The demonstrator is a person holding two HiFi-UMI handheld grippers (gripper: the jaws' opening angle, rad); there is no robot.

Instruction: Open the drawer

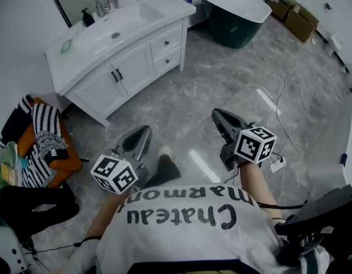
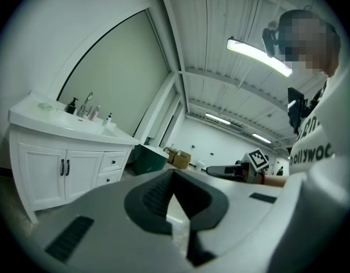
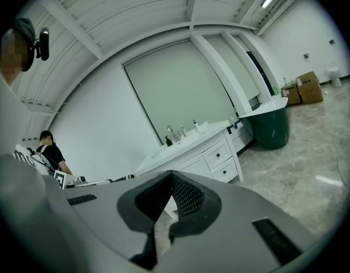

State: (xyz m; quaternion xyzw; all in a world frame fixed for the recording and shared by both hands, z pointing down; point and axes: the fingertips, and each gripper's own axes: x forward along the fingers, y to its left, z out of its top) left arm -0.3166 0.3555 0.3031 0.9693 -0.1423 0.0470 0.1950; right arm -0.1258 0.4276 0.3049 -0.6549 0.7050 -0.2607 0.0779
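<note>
Left gripper (image 2: pixel 174 172): clenched, the ribbed dark pads meet at the tip with nothing between them. Right gripper (image 3: pixel 171 175): likewise clenched and empty. Both are held level over the grey marble-look floor (image 1: pixel 222 84), each carrying a cube with black-and-white square markers. Neither touches any furniture.

Legible writing: the person's white T-shirt (image 1: pixel 187 233) bears black lettering, seen upside down from the head view, reading "Chateau" and "Marmon" – the last letters run out of sight at the fold. No other print can be read; the labels on the bottles at the basin are too small.

Task item: the white vanity cabinet (image 1: pixel 102 93) stands against the wall, well apart from both grippers and ahead of them to the left. Its right section holds two stacked drawers – the upper drawer (image 1: pixel 166 40) and the lower drawer (image 1: pixel 167 59), each a white panelled front with one small dark knob at centre. Both fronts sit flush with the frame, shut. To their left are two panelled doors with dark vertical bar handles (image 1: pixel 117 75). The white surface on top carries a moulded basin, a chrome tap (image 1: pixel 100 4) and a dark pump bottle (image 1: pixel 87 17).

Surroundings: a dark green bathtub with a white rim (image 1: pixel 233 16) stands just beyond the vanity; brown cardboard boxes (image 1: pixel 293 13) lie past it.
</note>
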